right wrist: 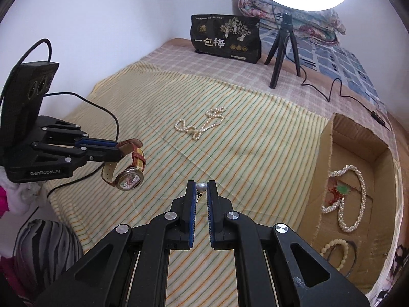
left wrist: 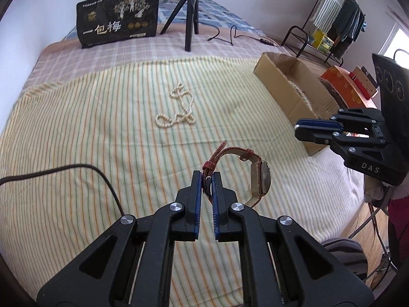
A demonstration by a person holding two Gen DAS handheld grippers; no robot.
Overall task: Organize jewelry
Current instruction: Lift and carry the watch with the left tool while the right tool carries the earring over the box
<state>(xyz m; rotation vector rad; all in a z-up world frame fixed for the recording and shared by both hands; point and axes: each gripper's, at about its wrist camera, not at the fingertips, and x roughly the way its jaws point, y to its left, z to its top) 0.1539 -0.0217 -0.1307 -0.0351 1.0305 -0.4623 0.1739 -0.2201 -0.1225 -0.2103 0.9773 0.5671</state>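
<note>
Above striped bedding, left gripper (left wrist: 207, 176) jaws pinch a watch (left wrist: 258, 179) strap (dangling); right gripper (right wrist: 201, 186) clamps a pearl (right wrist: 201, 186).

Open bedspread (right wrist: 255, 153) around pearl necklace (right wrist: 202, 125)

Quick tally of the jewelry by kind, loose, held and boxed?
Pearl necklaces: 2, one on the striped cloth, one in the cardboard box.
Bead bracelet: 1, boxed.
Red-cord green pendant: 1, boxed.
Wristwatch: 1, in left tongs.
Pearl piece: 1, in right tongs.
Total: 6
</note>
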